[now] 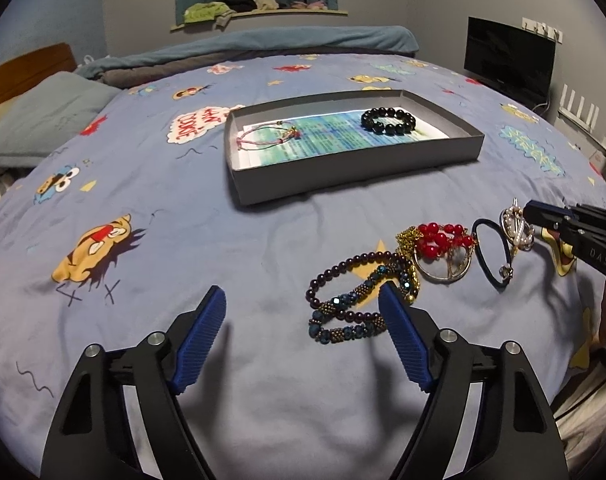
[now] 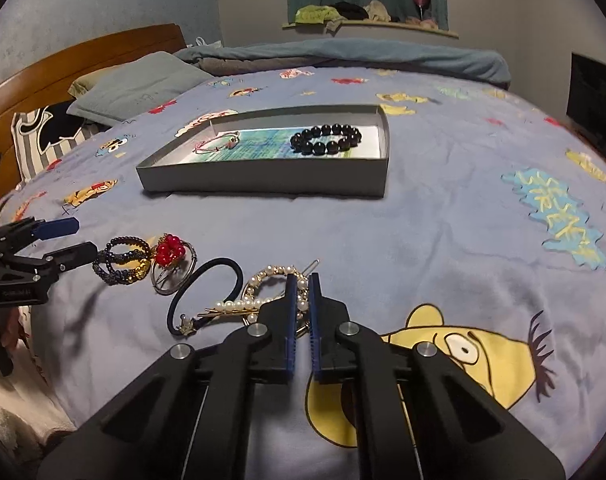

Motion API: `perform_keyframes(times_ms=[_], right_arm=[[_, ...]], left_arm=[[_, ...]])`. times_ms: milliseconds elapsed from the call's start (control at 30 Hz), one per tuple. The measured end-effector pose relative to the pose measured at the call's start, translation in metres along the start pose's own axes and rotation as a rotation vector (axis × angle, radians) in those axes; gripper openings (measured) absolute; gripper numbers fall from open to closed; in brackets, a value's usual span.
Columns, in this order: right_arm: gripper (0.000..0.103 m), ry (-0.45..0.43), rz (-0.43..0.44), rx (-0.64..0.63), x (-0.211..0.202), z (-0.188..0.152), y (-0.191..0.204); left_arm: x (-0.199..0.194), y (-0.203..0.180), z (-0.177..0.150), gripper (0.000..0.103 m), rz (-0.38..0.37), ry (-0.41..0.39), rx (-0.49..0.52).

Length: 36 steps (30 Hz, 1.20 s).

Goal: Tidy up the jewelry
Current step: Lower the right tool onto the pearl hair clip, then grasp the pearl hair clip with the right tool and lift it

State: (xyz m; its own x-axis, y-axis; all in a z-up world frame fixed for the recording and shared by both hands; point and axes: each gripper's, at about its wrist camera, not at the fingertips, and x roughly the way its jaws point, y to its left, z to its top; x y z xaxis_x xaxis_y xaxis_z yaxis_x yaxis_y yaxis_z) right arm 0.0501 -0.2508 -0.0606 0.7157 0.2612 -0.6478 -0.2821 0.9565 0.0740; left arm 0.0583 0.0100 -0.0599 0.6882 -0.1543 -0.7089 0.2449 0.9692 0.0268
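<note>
A grey tray [image 1: 351, 184] [image 2: 263, 178] on the bed holds a black bead bracelet [image 1: 388, 121] [image 2: 326, 138] and a thin pink cord bracelet [image 1: 267, 136] [image 2: 219, 142]. Loose jewelry lies nearer me: a dark beaded bracelet pile [image 1: 355, 296] [image 2: 119, 264], a red bead pendant with a metal ring [image 1: 443, 248] [image 2: 173, 262], a black hair tie [image 1: 493, 254] [image 2: 207, 292] and a pearl hair clip [image 1: 517, 228] [image 2: 263, 294]. My left gripper [image 1: 303, 302] [image 2: 73, 240] is open, its right finger at the bead pile. My right gripper [image 2: 301, 280] [image 1: 529, 212] is shut on the pearl clip.
The bed has a blue cartoon-print cover [image 1: 183, 240] [image 2: 463, 220]. Pillows [image 2: 139, 88] and a wooden headboard [image 2: 83, 60] lie at the left. A black monitor [image 1: 509, 60] stands off the bed's right side.
</note>
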Motion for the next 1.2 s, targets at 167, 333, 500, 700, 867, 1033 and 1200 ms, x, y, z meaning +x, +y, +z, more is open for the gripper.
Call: perform_keyframes(times_ms=[167, 333, 500, 700, 867, 1033, 1200], right_arm=[[0.000, -0.071, 0.001, -0.015, -0.014, 0.003, 0.002], [0.000, -0.054, 0.009, -0.022, -0.012, 0.003, 0.001], [0.002, -0.028, 0.000, -0.010, -0.009, 0.002, -0.002], [0.026, -0.019, 0.042, -0.027, -0.010, -0.002, 0.005], [0.036, -0.011, 0.067, -0.111, -0.012, -0.007, 0.024], [0.038, 0.028, 0.054, -0.193, -0.002, -0.013, 0.040], [0.039, 0.035, 0.014, -0.239, 0.007, -0.014, 0.046]], left_arm=[[0.000, 0.000, 0.000, 0.076, -0.003, 0.002, 0.000], [0.001, -0.002, -0.001, 0.076, -0.002, 0.007, 0.007], [0.002, -0.002, -0.001, 0.076, -0.001, 0.014, 0.012], [0.004, -0.002, -0.001, 0.076, -0.006, 0.019, 0.012], [0.004, -0.002, -0.001, 0.076, -0.007, 0.022, 0.010], [0.005, -0.004, -0.001, 0.076, -0.011, 0.023, 0.014], [0.006, -0.004, -0.001, 0.076, -0.009, 0.028, 0.018]])
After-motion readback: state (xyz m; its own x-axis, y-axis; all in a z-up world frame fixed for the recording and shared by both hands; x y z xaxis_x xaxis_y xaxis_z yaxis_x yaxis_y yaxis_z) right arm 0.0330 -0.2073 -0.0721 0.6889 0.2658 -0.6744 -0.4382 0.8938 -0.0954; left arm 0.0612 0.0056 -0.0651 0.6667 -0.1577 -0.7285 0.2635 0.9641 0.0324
